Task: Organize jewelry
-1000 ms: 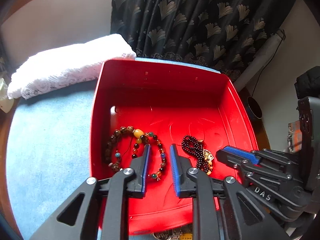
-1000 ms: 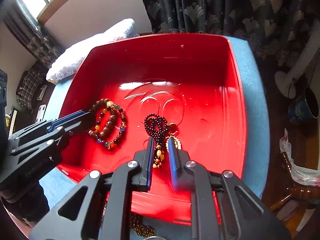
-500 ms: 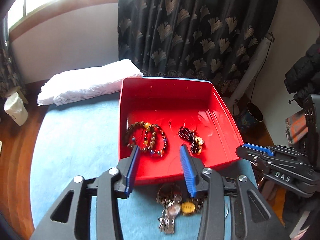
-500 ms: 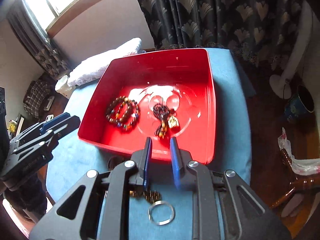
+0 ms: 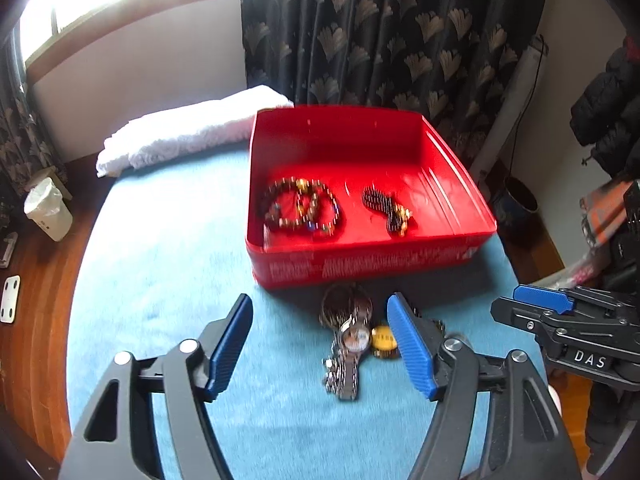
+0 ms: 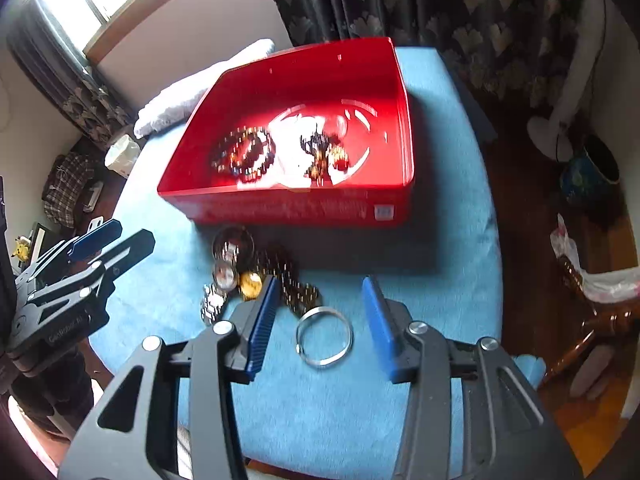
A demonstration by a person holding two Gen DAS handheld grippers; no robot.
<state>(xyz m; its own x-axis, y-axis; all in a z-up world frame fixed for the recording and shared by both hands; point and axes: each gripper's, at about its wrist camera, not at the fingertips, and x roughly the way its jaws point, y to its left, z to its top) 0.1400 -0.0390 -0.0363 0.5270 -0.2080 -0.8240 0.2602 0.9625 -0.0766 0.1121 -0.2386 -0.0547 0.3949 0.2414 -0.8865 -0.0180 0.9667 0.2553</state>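
Observation:
A red tray sits on the blue cloth and holds coloured bead bracelets and a dark bead bracelet. In front of the tray lie a silver watch, a yellow round piece, a dark chain and a silver ring. My left gripper is open and empty above the watch. My right gripper is open and empty, with the silver ring between its fingers.
A white towel lies at the cloth's far left. Dark curtains hang behind. A white cup stands on the wooden floor at left. A blue pot and a fan base stand at right.
Both grippers have pulled back out of the tray toward the near edge and opened wide. The bracelets stay in the tray. The loose jewelry in front of it has come into view.

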